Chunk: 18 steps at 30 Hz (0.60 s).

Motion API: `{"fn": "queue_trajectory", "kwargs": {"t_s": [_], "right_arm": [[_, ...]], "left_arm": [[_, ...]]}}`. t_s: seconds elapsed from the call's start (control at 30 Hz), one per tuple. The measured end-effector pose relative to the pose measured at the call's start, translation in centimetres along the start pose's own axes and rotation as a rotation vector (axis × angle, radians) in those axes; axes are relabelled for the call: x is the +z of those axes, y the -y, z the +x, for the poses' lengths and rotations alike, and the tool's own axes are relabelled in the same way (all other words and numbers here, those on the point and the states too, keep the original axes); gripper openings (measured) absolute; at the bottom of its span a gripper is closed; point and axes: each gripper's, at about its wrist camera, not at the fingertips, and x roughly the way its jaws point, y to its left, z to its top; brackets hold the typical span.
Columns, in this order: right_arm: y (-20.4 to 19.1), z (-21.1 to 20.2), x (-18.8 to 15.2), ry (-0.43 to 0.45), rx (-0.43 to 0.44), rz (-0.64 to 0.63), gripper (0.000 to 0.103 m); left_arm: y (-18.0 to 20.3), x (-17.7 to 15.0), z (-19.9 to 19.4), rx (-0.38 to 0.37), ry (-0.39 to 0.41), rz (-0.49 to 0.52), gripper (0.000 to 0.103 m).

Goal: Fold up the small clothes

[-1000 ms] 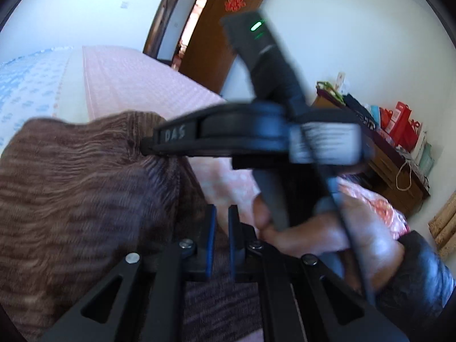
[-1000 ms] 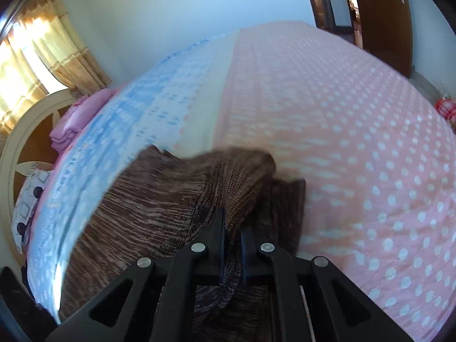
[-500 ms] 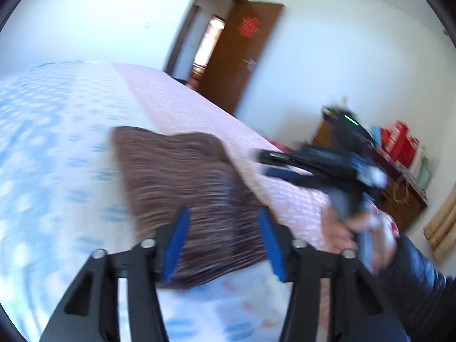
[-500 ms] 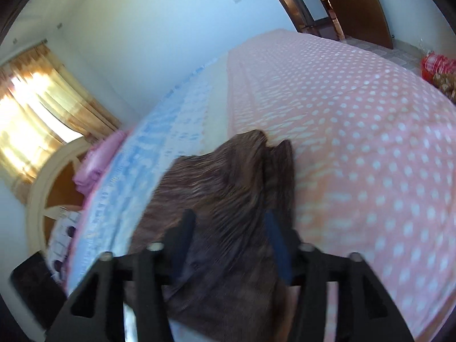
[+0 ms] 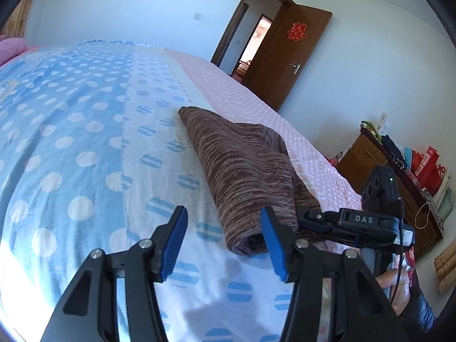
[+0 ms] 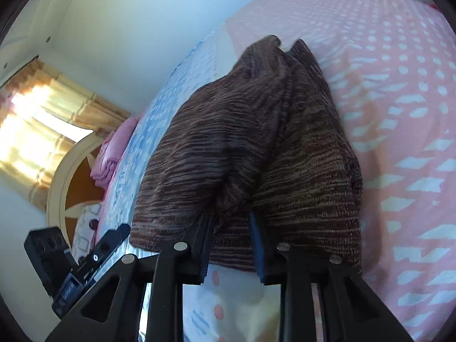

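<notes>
A brown striped knit garment lies folded in a long bundle on the bed, across the seam between the blue and the pink sheet. My left gripper is open just short of the bundle's near end, its blue pads holding nothing. My right gripper reaches the same near end from the right. In the right wrist view the garment fills the middle. The right gripper has its jaws closing with the garment's near hem lying flat between them.
A brown door stands open at the back. A wooden cabinet with red bags stands right of the bed. A person's hand holds the right gripper. Pink pillows, a round headboard and a curtained window are at the left.
Both grippers were shut on the garment a second ago. They opened, let it drop folded onto the bed and drew back. The right jaws have since narrowed around its near hem.
</notes>
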Motion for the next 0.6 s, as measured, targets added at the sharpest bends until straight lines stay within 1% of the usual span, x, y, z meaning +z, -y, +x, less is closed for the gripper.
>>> {"fn": "queue_trajectory", "kwargs": {"t_s": [0.07,0.17,0.3,0.4,0.5,0.53,0.57,0.6], "right_arm": [[0.1,0.3,0.0,-0.003,0.036,0.02,0.027],[0.0,1.2,0.0,-0.032,0.027,0.049,0.027],[-0.9,1.7,-0.3,-0.031,0.007,0.018,0.027],[-1.4,2.5,-0.2,-0.04,0.011,0.018,0.03],[-1.8,3.4,0.5,-0.04,0.028,0.019,0.03],[-2.0,3.5,0.5,-0.04,0.028,-0.004,0.027],[-2.5,3.7,0.6,-0.044,0.023,-0.019,0.01],[-2.5,3.6,0.6,-0.049,0.016,-0.029,0.006]], "left_arm": [[-0.3,0.0,0.1,-0.01,-0.009,-0.02,0.056],[0.0,-0.4,-0.4,-0.008,-0.012,-0.023,0.056],[0.1,-0.4,-0.9,0.0,0.0,-0.015,0.056],[-0.2,-0.5,-0.5,-0.005,-0.014,-0.034,0.056],[-0.4,-0.5,-0.5,-0.008,-0.022,-0.044,0.056],[-0.5,-0.5,-0.7,-0.008,-0.02,-0.045,0.056],[-0.5,-0.4,-0.8,-0.007,-0.015,-0.045,0.056],[-0.6,-0.4,-1.0,-0.006,-0.011,-0.045,0.056]]}}
